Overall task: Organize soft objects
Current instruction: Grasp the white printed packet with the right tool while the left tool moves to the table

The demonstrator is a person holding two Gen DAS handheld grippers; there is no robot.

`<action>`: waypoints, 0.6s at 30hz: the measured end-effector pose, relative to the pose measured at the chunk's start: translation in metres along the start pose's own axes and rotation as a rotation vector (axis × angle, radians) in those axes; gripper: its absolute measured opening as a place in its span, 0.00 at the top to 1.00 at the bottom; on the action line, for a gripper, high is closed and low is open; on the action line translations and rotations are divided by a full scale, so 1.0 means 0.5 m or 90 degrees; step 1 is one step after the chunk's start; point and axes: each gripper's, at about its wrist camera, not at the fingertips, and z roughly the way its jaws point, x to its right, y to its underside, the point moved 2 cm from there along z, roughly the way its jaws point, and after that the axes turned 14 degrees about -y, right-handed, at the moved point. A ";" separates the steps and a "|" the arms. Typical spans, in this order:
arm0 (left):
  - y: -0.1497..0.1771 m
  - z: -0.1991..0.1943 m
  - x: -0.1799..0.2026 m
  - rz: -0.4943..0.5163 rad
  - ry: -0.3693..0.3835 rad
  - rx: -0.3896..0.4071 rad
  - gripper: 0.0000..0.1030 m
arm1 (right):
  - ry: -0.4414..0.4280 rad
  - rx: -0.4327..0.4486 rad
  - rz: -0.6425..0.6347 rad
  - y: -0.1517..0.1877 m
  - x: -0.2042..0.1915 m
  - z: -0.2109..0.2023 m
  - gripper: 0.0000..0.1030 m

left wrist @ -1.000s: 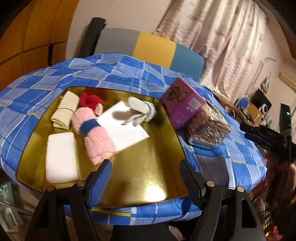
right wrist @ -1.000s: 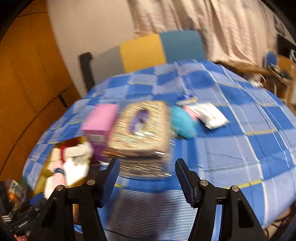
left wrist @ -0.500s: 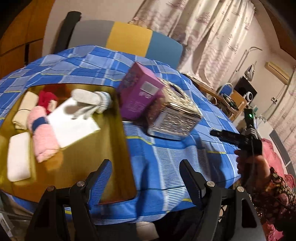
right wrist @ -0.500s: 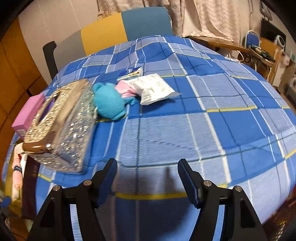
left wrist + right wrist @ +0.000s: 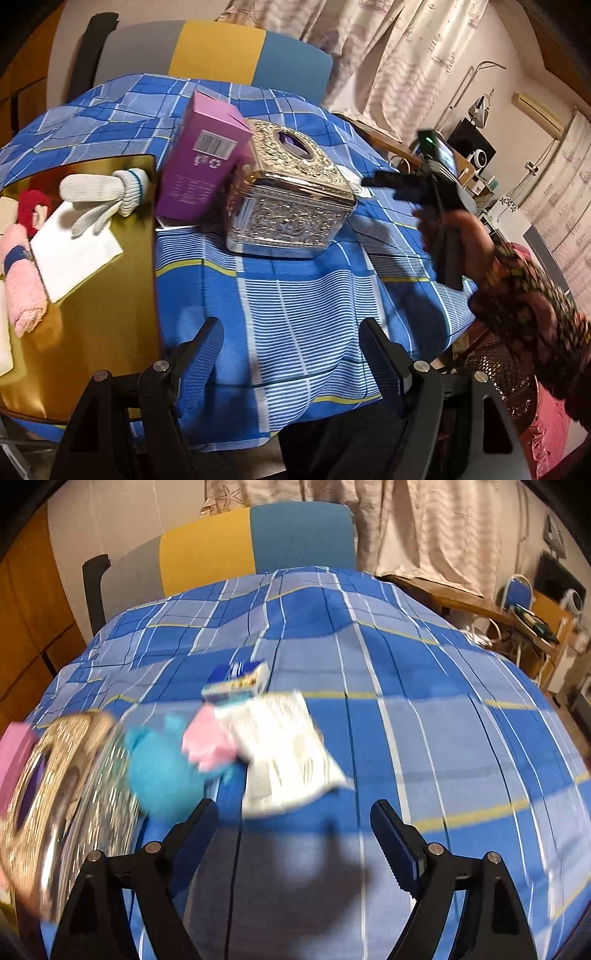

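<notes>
On the left side of the left wrist view sits a shallow gold tray (image 5: pixel 110 314), and only this camera shows what it holds: a white knit glove (image 5: pixel 99 195) near its far edge, lying partly on a white folded cloth (image 5: pixel 74 254), a red plush piece (image 5: pixel 33 206) beside that, a rolled pink towel (image 5: pixel 24 291) with a dark blue band, and a slice of something cream-white at the frame's edge. Just right of the tray a purple box (image 5: pixel 203 166) stands tilted against a silver embossed tissue box (image 5: pixel 291 195). All of it rests on a surface under a blue checked cloth (image 5: pixel 303 302). The same view catches the person's hand (image 5: pixel 454 236) in a patterned sleeve (image 5: pixel 532 314) carrying the other tool over the surface's right part; from here its jaws cannot be read.

From the right wrist view, which is blurred, comes the loose pile that the tissue box hides from the left camera: a teal plush toy (image 5: pixel 162 771) close beside the tissue box (image 5: pixel 66 805), a pink soft item (image 5: pixel 207 742) touching it, a white printed packet (image 5: pixel 288 753) partly over the pink one, and a small blue and white pack (image 5: pixel 236 681) just behind. The tray is out of this frame.

Both tools are spread wide and empty. The right tool (image 5: pixel 291 834) has just been opening, with only checked cloth between its fingers and the packet just ahead. The left tool (image 5: pixel 291 354) hangs over bare cloth, right of the tray's near corner.
</notes>
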 end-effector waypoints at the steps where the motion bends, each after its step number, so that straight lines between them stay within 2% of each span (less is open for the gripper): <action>1: -0.002 0.002 0.002 0.003 -0.001 -0.002 0.25 | 0.001 -0.004 -0.002 -0.016 0.003 0.015 0.17; 7: -0.012 0.012 0.017 0.013 0.003 -0.012 0.25 | -0.010 -0.048 0.000 -0.061 0.016 0.094 0.17; 13: -0.013 0.034 0.022 0.012 0.003 -0.033 0.25 | -0.011 -0.087 -0.011 -0.062 0.018 0.150 0.18; 18: -0.018 0.043 0.029 0.008 0.008 -0.041 0.25 | -0.002 -0.096 -0.028 -0.047 0.015 0.160 0.37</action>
